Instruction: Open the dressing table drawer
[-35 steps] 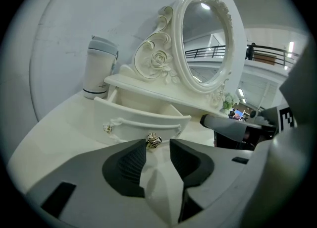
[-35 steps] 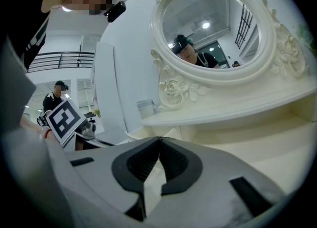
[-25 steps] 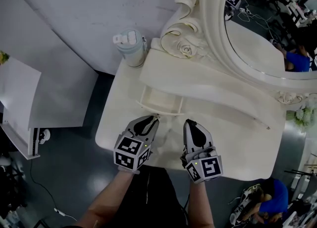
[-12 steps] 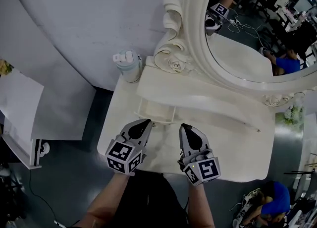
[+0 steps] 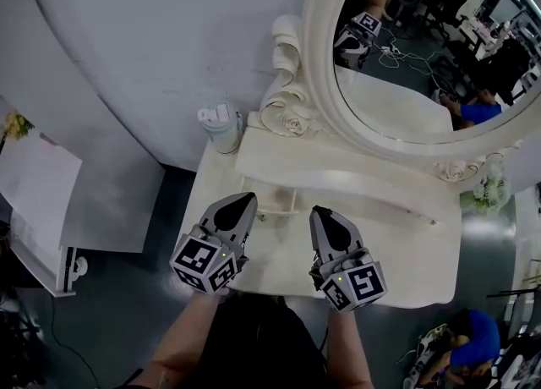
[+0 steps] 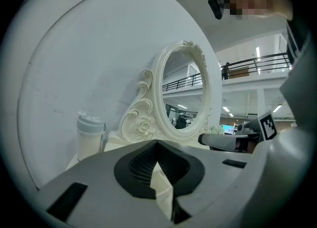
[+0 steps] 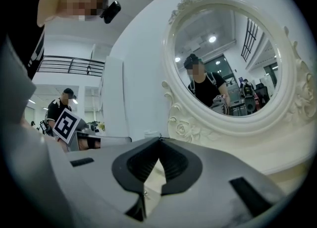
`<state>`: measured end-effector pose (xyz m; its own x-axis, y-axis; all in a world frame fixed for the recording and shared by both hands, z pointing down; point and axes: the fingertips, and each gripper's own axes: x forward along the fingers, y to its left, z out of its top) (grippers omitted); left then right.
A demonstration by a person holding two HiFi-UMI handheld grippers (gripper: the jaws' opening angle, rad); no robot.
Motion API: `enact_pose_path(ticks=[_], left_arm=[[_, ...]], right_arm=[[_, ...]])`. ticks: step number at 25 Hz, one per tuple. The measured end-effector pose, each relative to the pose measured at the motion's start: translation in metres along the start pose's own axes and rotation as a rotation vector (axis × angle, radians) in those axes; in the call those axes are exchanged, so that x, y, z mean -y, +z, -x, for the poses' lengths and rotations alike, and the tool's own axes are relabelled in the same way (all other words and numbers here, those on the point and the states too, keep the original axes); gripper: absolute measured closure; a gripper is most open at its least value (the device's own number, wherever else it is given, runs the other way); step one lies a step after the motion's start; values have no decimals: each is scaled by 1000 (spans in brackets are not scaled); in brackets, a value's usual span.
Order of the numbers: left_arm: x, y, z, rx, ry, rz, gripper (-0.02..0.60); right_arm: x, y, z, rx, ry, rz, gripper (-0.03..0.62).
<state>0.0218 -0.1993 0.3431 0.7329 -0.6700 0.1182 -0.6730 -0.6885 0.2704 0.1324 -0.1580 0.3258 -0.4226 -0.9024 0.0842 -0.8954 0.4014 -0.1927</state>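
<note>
The room is brightly and evenly lit from above; ceiling strip lights (image 6: 257, 53) show as white bars in the left gripper view. The cream table (image 5: 406, 273) and the white wall (image 5: 152, 32) come out pale, almost washed out, while the floor (image 5: 127, 294) beside them stays dark. Shadows are soft and faint. The mirror (image 5: 406, 57) carries a clear, sharp reflection. The head view bends straight edges into curves. Both gripper views are round fisheye pictures with black corners, and the left hand-held gripper (image 6: 157, 143) and right hand-held gripper (image 7: 159, 141) loom slightly soft close to the lens.
</note>
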Motion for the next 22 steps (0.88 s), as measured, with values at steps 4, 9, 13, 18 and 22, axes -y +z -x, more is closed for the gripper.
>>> enact_pose_path(ticks=[4, 9, 13, 18, 22], left_arm=[[1, 24, 5, 52, -7, -3, 581], [0, 50, 10, 102, -10, -13, 581], [-6, 65, 17, 119, 1, -21, 581], [-12, 82, 22, 138, 8, -17, 581], [-13, 92, 24, 139, 6, -25, 581]], right_arm=[[-4, 16, 1, 21, 6, 12, 592], [-9, 37, 0, 47, 13, 29, 592], [-16, 49, -5, 62, 25, 41, 592], [-22, 64, -10, 76, 36, 63, 592], [-28, 72, -14, 83, 47, 76, 592]])
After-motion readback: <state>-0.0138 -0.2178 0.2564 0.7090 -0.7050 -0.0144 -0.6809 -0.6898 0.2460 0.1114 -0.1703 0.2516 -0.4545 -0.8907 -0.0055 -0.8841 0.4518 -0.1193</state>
